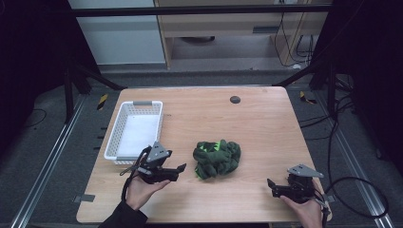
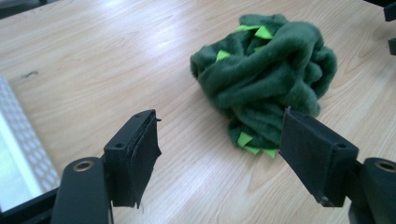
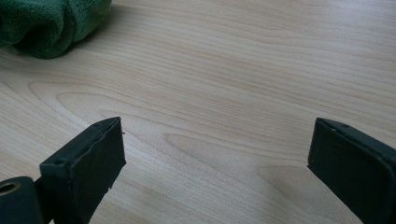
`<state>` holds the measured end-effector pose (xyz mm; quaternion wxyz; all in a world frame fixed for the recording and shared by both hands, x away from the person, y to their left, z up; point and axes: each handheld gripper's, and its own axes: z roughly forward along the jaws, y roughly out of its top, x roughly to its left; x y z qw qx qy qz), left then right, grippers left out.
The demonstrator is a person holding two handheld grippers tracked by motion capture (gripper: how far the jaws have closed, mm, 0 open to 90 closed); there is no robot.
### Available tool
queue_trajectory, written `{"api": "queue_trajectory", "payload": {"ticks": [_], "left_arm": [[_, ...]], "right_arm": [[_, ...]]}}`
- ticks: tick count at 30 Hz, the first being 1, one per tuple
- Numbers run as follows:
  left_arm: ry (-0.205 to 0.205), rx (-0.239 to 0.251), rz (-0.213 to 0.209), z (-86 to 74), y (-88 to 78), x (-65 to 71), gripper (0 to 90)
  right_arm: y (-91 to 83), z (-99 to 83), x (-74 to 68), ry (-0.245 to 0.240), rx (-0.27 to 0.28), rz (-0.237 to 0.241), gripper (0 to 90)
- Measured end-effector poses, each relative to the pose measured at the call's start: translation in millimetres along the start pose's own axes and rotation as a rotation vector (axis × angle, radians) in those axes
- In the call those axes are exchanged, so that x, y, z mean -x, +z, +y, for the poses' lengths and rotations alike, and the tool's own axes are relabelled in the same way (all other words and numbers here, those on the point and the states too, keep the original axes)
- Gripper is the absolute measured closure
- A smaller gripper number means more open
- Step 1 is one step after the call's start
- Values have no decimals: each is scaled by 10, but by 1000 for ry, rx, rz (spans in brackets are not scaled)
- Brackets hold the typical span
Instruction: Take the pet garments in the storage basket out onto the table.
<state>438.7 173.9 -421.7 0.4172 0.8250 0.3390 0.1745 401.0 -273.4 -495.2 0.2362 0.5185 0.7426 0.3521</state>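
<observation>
A crumpled dark green plush cloth point(image 1: 216, 158) with light green spikes lies near the middle of the wooden table point(image 1: 256, 118). My left gripper point(image 1: 180, 168) sits just to its left, jaws open and pointing at the cloth point(image 2: 266, 79), nothing between them. Near the front right corner my right gripper point(image 1: 270, 184) is open over bare wood, well apart from the cloth, whose edge point(image 3: 51, 23) shows at the upper left of the right gripper view.
A white perforated plastic basket point(image 1: 134, 130) stands at the table's left side, just behind my left hand; its wall point(image 2: 23, 135) appears in the left gripper view. A small dark round spot point(image 1: 235, 99) marks the far part of the table.
</observation>
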Motion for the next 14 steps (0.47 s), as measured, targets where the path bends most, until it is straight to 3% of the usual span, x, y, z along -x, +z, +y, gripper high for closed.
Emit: {"api": "queue_trajectory", "payload": {"ticks": [3, 14], "left_arm": [[2, 1, 15, -124, -29, -10, 277], [-57, -20, 34, -482, -170, -116, 271]], "right_arm": [[-10, -3, 2, 5, 2, 4, 41], [-22, -21, 3, -11, 10, -9, 41]]}}
